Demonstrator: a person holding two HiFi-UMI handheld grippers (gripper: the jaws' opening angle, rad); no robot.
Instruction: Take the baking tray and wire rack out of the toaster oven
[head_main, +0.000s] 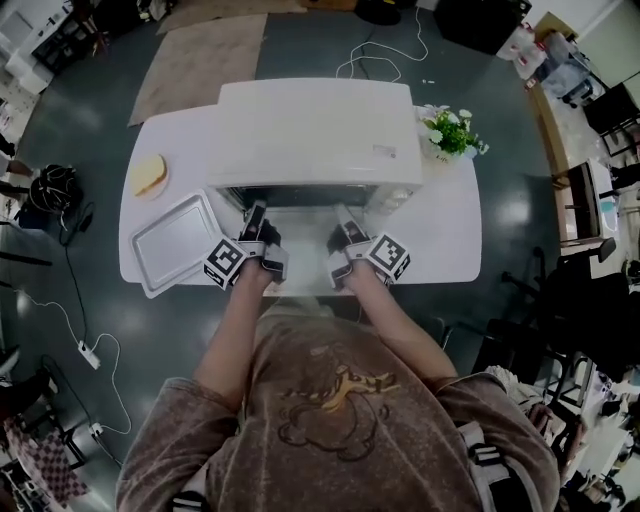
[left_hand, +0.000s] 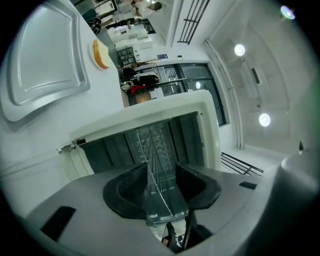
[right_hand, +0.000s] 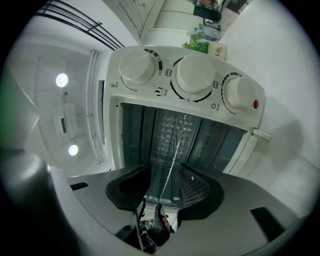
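The white toaster oven (head_main: 315, 130) stands on the white table (head_main: 440, 240) with its mouth open toward me. The wire rack (left_hand: 150, 145) sits inside it and shows edge-on as a thin line. My left gripper (head_main: 252, 215) is at the left of the mouth, turned on its side. The rack's front edge runs between its jaws (left_hand: 160, 172), with a gap on each side. My right gripper (head_main: 345, 218) is at the right of the mouth. The rack (right_hand: 179, 135) also passes between its spread jaws (right_hand: 167, 172) without being pressed. The baking tray (head_main: 175, 240) lies on the table, left of the oven.
A slice of bread on a plate (head_main: 150, 175) lies at the table's far left. A pot of flowers (head_main: 450, 130) stands to the right of the oven. Three knobs (right_hand: 192, 75) line the oven's control side. Cables and chairs lie on the floor around the table.
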